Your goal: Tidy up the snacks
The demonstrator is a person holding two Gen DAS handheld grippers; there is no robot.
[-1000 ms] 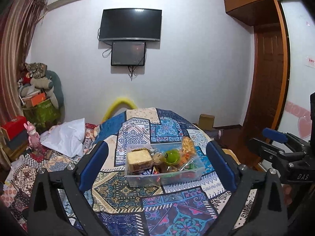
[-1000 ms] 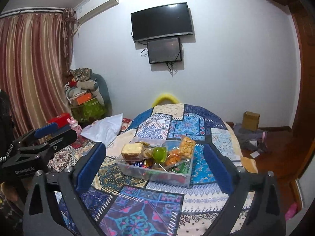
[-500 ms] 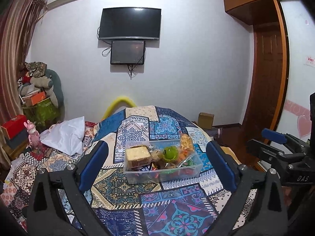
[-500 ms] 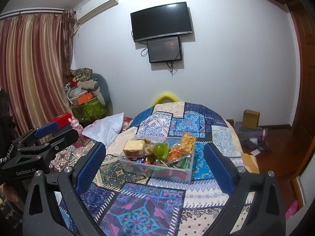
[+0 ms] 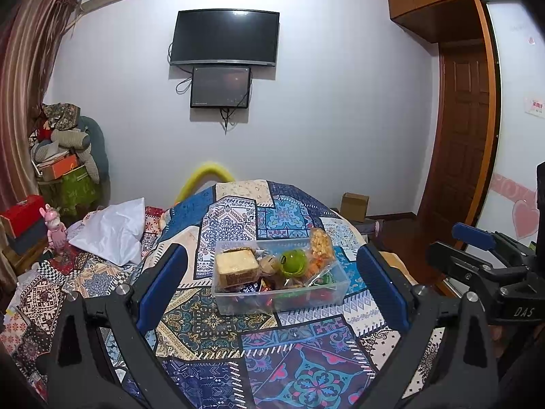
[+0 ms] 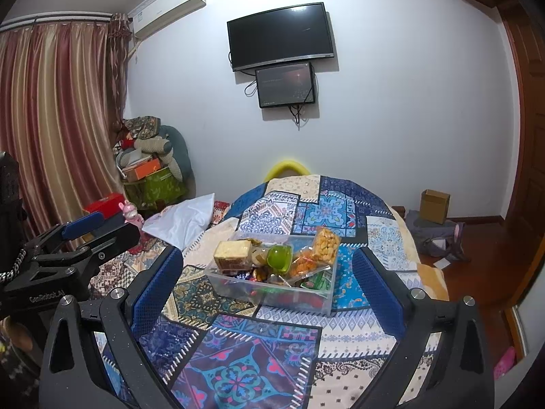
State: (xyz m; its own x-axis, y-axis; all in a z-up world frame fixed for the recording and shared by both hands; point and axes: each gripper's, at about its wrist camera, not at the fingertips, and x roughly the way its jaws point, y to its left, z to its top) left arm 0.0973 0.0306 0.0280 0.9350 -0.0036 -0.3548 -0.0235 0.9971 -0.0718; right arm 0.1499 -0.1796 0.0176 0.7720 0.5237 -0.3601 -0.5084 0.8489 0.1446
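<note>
A clear plastic box point(image 5: 335, 293) point(image 6: 238, 281) full of snacks sits mid-table on the patchwork cloth. Inside are a wrapped sponge cake point(image 5: 235, 266) point(image 6: 232, 251), a green jelly cup point(image 5: 293, 261) point(image 6: 279, 257), an upright bag of yellow crackers point(image 5: 320, 242) point(image 6: 326, 244), orange snack packets and dark candies. My left gripper point(image 5: 272, 283) is open and empty, held back above the near table, with the box between its blue pads. My right gripper point(image 6: 267, 286) is open and empty, likewise back from the box. Each gripper shows at the edge of the other's view.
The round table point(image 5: 306, 368) drops off at its right edge toward a wooden floor and door point(image 5: 466, 136). A cardboard box point(image 6: 434, 206) sits on the floor. A white pillow point(image 5: 112, 228), piled bedding and boxes lie left. Screens hang on the far wall.
Both grippers have drawn back and risen slightly, so the snack box looks a little smaller and farther. Both stay open. Nothing in the box has moved.
</note>
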